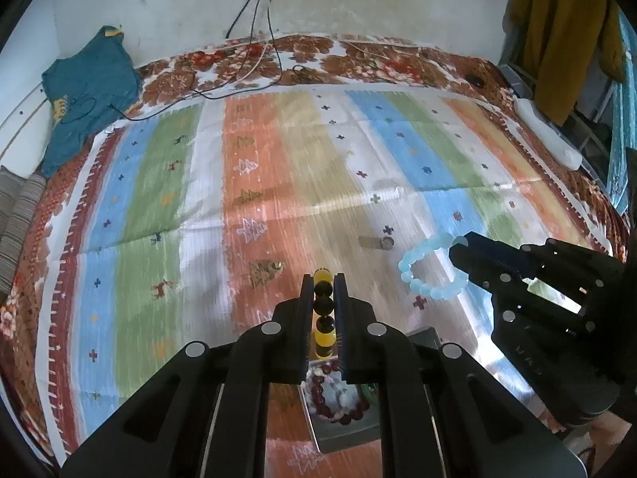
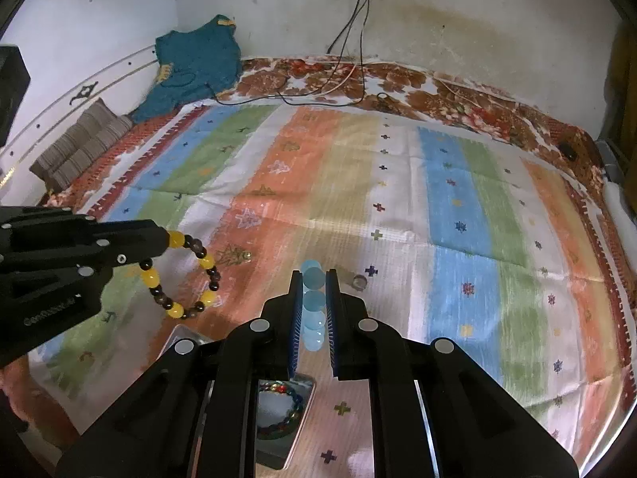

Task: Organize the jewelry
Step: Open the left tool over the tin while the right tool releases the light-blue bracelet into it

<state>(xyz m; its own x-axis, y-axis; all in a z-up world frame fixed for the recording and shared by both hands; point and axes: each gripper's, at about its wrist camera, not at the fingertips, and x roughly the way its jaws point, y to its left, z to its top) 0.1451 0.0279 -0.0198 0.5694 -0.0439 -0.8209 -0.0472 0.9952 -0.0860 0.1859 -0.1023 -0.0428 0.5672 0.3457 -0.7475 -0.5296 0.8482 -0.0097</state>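
Bed (image 1: 167,207) with striped sheet (image 2: 458,207) fills both views; everything sits on or hangs above it. Tray (image 1: 346,434) (metal, shallow, partly hidden under the fingers) lies directly below and slightly back from both tools, at the near edge of the bed. It already holds a dark red bead bracelet (image 1: 338,402) in the left wrist view and a dark multicoloured one (image 2: 278,410) in the right wrist view; whether these share one compartment I cannot tell.

Left gripper (image 1: 323,306) has its fingers closed on the yellow-and-black bracelet (image 2: 183,275), loop dangling free beyond the tips, clear of the sheet. Right gripper (image 2: 314,306) has its fingers closed on the pale blue bracelet (image 1: 428,271), loop also hanging in air. In each wrist view the beads run lengthwise along the finger gap.

Key relation: tray is beneath and behind the fingertips, so the drop likely needs a pull back and down, not forward. Left gripper looks centred over the tray; right sits just beside it, so left seems nearer.

Small ring (image 1: 386,243) rests on the sheet ahead, well apart from the tray, not in the way. Risk (my guess): two loops tangling if dropped together.
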